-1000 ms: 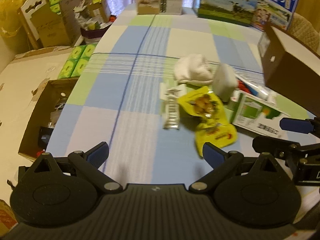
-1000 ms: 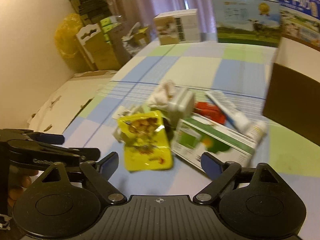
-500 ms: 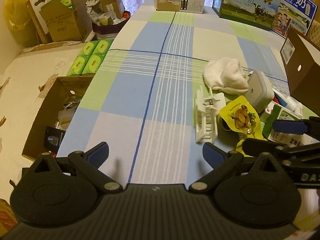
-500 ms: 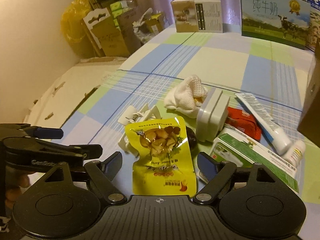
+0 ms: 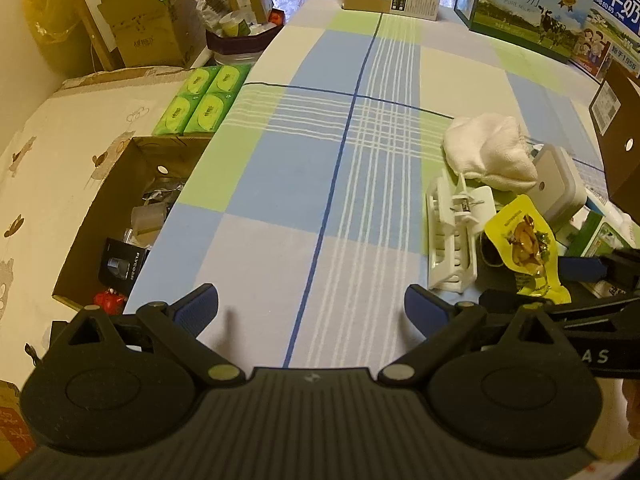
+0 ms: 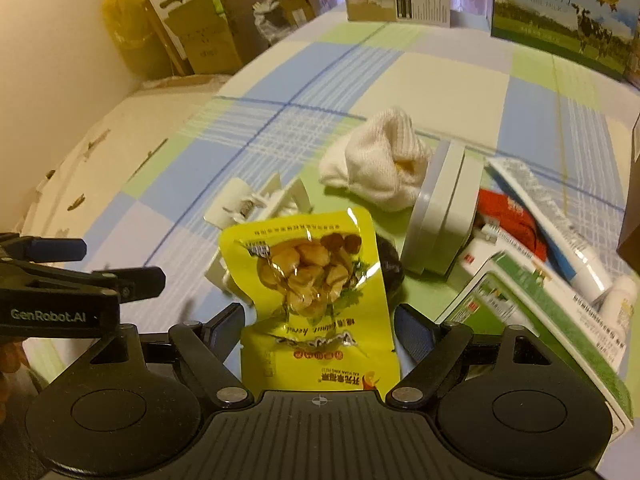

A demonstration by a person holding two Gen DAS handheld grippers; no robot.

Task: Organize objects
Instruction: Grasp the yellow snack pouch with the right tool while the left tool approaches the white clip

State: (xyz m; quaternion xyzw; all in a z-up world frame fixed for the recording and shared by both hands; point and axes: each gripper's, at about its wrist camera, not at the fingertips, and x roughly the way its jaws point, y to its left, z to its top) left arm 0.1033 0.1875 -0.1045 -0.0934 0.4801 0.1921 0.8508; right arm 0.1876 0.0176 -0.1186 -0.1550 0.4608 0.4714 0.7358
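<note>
Hovering low over a table covered in a blue, green and white checked cloth (image 5: 304, 184), the right gripper (image 6: 320, 330) has its two blue-padded fingers spread wide on either side of a yellow snack pouch (image 6: 316, 292). The pouch lies between the fingers, but neither pad appears to press on it, so it is not yet held. The left gripper (image 5: 312, 306) is also spread wide and holds nothing; it hangs above bare cloth near the table's front edge, just beside the right gripper.

The pouch sits at the front of a pile toward the right side of the table. It lies partly over a white plastic clip (image 6: 256, 204) and a dark round object that is mostly hidden. Behind it are a bunched white cloth (image 6: 380, 160), a grey-white case (image 6: 440, 216) standing on edge, a green and white carton (image 6: 532, 312), a red packet (image 6: 508, 216) and a tube (image 6: 560, 236).

Likely risks: the pouch is thin and slick, so closing on its loose lower edge could let it crumple or slide out. Lifting it may drag the clip along or knock the case over. Both grippers are close enough that a sideways move could bump them together.
</note>
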